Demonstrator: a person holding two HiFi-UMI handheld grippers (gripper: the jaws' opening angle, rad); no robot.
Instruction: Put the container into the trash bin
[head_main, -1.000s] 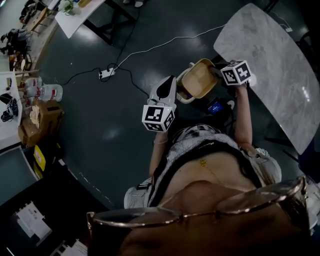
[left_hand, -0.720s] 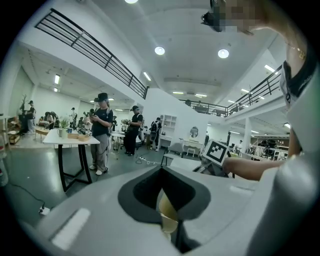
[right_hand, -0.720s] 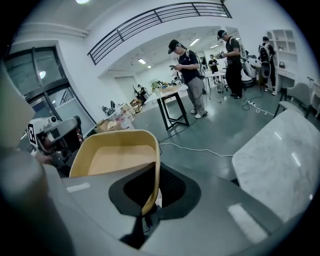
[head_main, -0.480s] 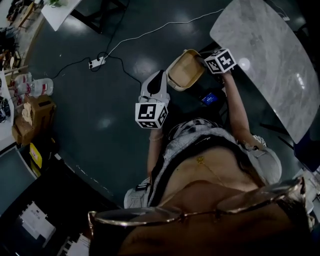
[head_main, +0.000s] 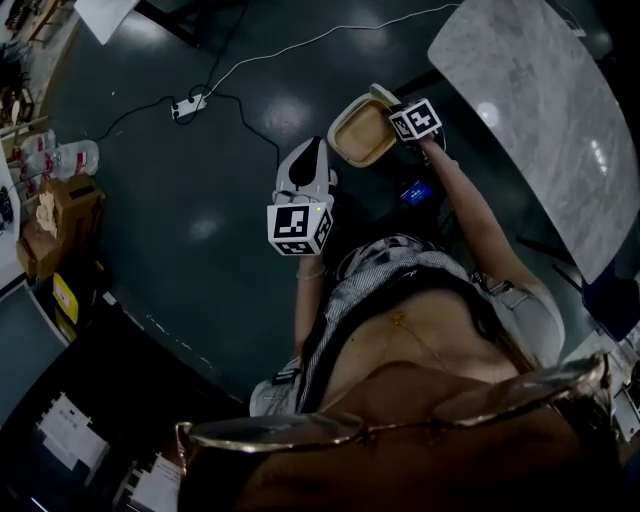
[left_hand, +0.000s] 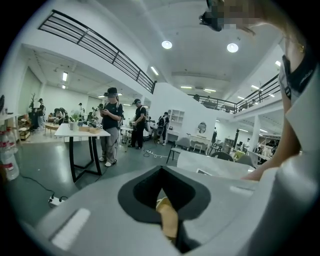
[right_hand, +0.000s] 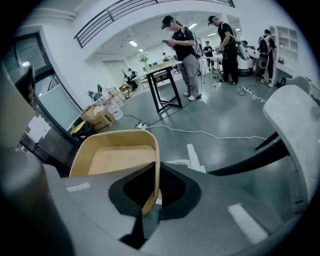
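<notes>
Right gripper (right_hand: 148, 202) is squeezed nearly shut on the side wall of the tan container (right_hand: 117, 157), one jaw inside the rim and one outside. The container's up in the air over the dark floor (head_main: 200, 230), near the marble table (head_main: 540, 110). Left gripper (left_hand: 170, 227) is closed too, pinching a small tan scrap (left_hand: 166, 212) (no clue what it is), just beside the container.

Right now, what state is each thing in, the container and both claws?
Container: empty, open-topped, tilted, held by its rim.
Right claw: shut on the container's rim.
Left claw: shut on a tan strip; I can't tell what the strip is.
</notes>
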